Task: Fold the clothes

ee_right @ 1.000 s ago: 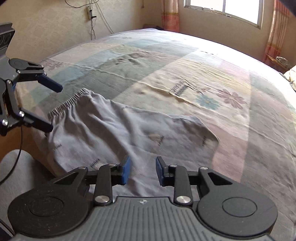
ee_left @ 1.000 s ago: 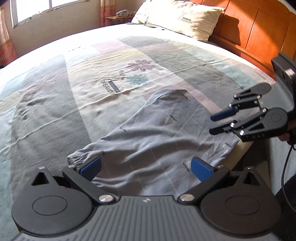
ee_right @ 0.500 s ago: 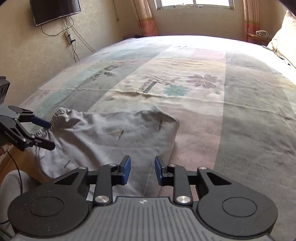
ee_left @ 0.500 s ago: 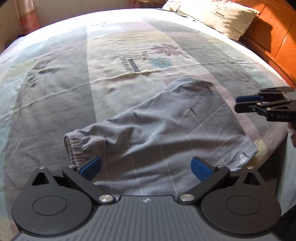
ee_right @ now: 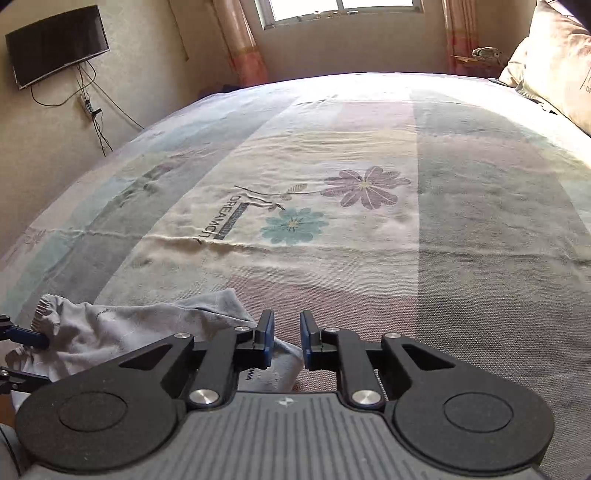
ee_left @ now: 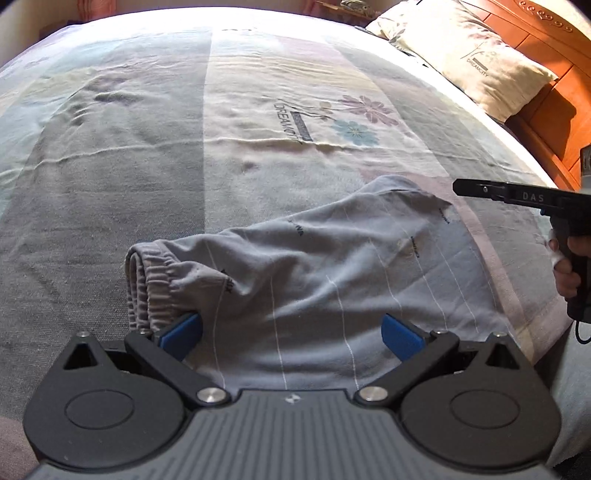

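Bright window (ee_right: 341, 9) glare, fisheye-bent edges

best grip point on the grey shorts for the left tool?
The elastic waistband end of the grey shorts: bunched and thick, lifted off the bedspread, beside the left tool. Probably come in from the near edge, one pad under the gathered band.

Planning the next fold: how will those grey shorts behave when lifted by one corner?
The grey shorts look thin and creased, so they will probably droop limply. The gathered waistband seems thicker and may hang lower. Likely light.
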